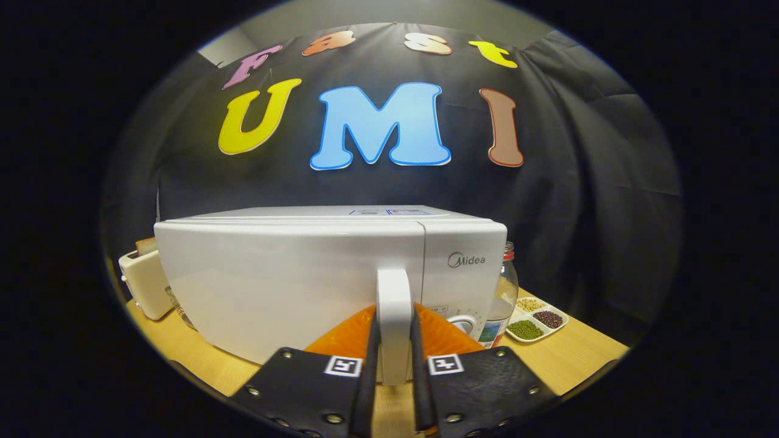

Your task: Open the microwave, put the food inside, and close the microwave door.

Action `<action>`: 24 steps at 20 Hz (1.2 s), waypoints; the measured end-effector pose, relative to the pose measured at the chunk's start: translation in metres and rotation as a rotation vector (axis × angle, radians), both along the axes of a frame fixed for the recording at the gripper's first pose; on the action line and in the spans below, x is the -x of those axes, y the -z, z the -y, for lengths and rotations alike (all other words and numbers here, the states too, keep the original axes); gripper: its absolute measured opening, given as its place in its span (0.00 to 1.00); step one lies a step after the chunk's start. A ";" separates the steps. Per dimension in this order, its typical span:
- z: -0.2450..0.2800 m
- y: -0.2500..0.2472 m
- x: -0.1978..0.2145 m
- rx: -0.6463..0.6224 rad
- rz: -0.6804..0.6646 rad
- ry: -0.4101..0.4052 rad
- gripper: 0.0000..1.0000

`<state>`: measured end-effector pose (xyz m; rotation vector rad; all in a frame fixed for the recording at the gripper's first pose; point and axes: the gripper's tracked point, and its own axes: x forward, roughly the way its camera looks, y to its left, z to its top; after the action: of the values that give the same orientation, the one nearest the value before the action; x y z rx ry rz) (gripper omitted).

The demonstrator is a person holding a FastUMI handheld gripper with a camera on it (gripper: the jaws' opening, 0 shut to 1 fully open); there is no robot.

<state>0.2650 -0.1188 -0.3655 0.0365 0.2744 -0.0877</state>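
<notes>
My gripper (394, 347) is clenched on the upright door handle (394, 304) of the white microwave (292, 286), one finger pressing each side. The door sits flush with the body. The microwave stands on a wooden table (572, 359). A toaster (143, 283) stands to its left; to its right, a glass jar (504, 298) and a divided tray of beans (538, 320).

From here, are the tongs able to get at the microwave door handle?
Probably yes: the tongs already straddle the upright handle on the closed microwave, one finger at each side, with nothing between. Whether both press on it is unclear.
</notes>
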 end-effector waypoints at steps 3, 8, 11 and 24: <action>-0.001 0.001 0.003 -0.021 -0.022 -0.018 0.14; -0.001 -0.002 0.008 -0.042 -0.032 -0.013 0.14; -0.003 -0.002 0.009 -0.022 -0.026 -0.018 0.14; -0.028 -0.011 0.088 0.018 -0.034 -0.076 0.08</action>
<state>0.1766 -0.0912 -0.3544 0.0063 0.3090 -0.0153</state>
